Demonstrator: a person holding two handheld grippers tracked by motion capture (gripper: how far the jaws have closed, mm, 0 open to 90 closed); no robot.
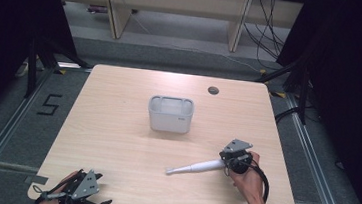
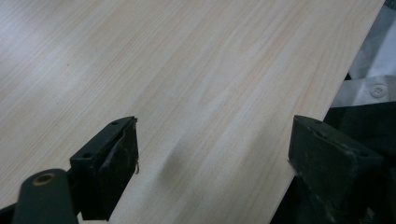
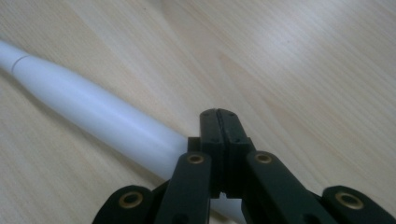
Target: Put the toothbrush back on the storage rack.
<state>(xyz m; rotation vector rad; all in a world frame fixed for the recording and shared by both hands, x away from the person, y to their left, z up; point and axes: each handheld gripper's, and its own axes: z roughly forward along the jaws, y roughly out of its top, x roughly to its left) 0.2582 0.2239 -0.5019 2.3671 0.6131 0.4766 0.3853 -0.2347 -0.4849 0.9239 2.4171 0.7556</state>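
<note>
From the high view we see the right claw (image 1: 227, 162) near the counter's (image 1: 116, 126) right edge, toward the near right corner, with a hand (image 1: 247, 181) wrapped around its body; a long white tapered handle (image 1: 196, 168) lies flat on the wood and points away from that claw toward the counter's middle, its thick end meeting the claw and its thin tip free. A white bin (image 1: 170, 114) stands upright at the middle of the counter, well apart from the handle, and we judge it the likely place for the handle to go, which would explain why the thick end is the one being taken: the thin tip can then lead in. The left claw (image 1: 76, 192) rests at the near left corner, well apart from everything else, and seems simply parked out of the way. In the left gripper view our left claw (image 2: 212, 149) stands wide apart over bare wood at the counter's near edge, with nothing between its jaws. In the right gripper view the right claw (image 3: 218, 135) is clenched, its two jaws pressed together at the tips; the white handle (image 3: 93, 114) runs off to the upper left from just beside and beneath them, and whether the jaws actually pinch its end we cannot tell.
</note>
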